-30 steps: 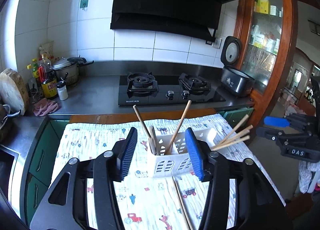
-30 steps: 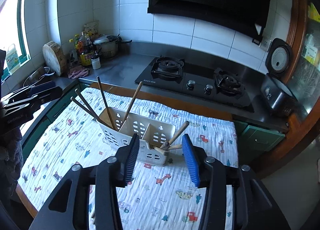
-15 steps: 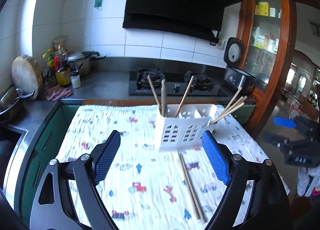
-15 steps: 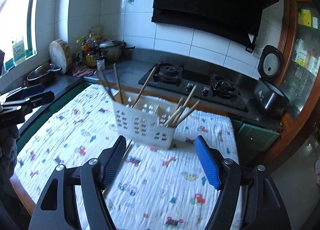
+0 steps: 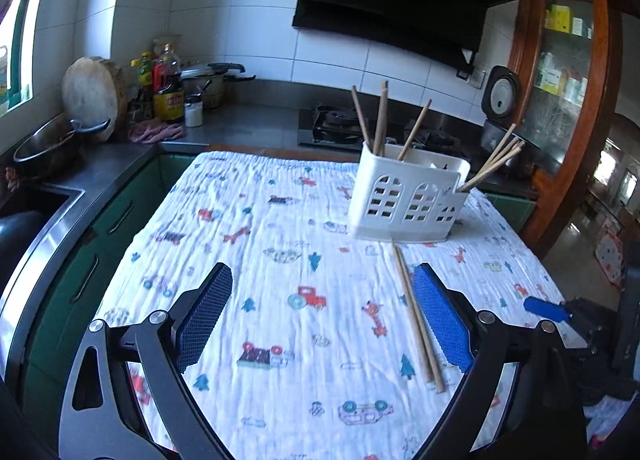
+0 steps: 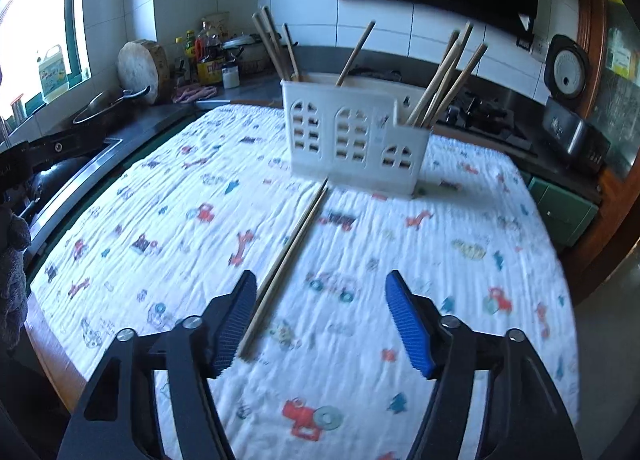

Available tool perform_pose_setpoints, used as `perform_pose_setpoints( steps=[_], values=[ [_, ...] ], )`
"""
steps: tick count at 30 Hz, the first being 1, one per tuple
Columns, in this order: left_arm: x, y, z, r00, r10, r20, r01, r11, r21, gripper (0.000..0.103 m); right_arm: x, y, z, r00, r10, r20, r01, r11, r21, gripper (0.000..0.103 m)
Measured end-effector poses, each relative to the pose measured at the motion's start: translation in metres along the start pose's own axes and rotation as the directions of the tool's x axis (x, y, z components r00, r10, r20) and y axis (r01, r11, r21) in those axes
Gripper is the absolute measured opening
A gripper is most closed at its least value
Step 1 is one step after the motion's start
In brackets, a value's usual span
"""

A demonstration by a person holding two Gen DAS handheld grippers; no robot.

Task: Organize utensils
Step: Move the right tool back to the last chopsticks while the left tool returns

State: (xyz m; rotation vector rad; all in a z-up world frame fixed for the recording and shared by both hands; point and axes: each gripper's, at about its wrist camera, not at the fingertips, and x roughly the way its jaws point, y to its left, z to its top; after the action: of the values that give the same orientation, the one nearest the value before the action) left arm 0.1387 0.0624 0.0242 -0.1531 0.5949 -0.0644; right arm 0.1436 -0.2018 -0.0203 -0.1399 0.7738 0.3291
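Pair of wooden chopsticks (image 6: pixel 286 256): lying loose on table cloth (image 6: pixel 440 228), before white utensil caddy (image 6: pixel 352 138). Left gripper (image 5: pixel 320 324), right gripper (image 6: pixel 320 318): fingers wide apart, nothing held. Both sticks best pinched together mid-length.

Ahead of the left gripper (image 5: pixel 322 318), a glossy white plastic caddy (image 5: pixel 404 196) holds matt wooden chopsticks (image 5: pixel 416 130); the crinkled printed cloth (image 5: pixel 280 244) underneath looks soft.

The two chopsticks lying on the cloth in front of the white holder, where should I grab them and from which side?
Probably near the middle of the loose chopsticks, from straight above, fingers straddling both sticks. They lie flat, side by side on the cloth, far ends against the utensil holder. The open right gripper looks closest.
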Motion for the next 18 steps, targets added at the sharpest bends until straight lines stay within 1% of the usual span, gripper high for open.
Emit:
perform_pose_setpoints(
  steps=[2,3,5,11,18],
  values=[
    [-0.002,0.006,-0.008,1.000,0.014,-0.004,-0.014,1.000,-0.010,0.091,0.008,0.007,-0.008,1.000,0.017,-0.016,-0.017,1.000,0.016,0.054],
    [-0.002,0.007,-0.010,1.000,0.022,-0.005,-0.022,1.000,-0.012,0.091,0.011,0.009,-0.012,1.000,0.022,-0.022,-0.021,0.999,0.027,0.053],
    [-0.004,0.012,-0.015,0.999,0.044,-0.004,-0.044,0.999,-0.020,0.091,0.019,0.014,-0.017,0.998,0.045,-0.039,-0.043,0.998,0.049,0.043],
    [-0.005,0.029,-0.027,0.998,0.063,-0.013,-0.063,0.997,-0.052,0.091,0.045,0.034,-0.030,0.992,0.083,-0.093,-0.075,0.994,0.084,0.031],
    [-0.002,0.045,-0.036,0.996,0.080,-0.032,-0.082,0.993,-0.080,0.091,0.066,0.040,-0.033,0.988,0.083,-0.133,-0.069,0.992,0.103,0.017]
  ],
)
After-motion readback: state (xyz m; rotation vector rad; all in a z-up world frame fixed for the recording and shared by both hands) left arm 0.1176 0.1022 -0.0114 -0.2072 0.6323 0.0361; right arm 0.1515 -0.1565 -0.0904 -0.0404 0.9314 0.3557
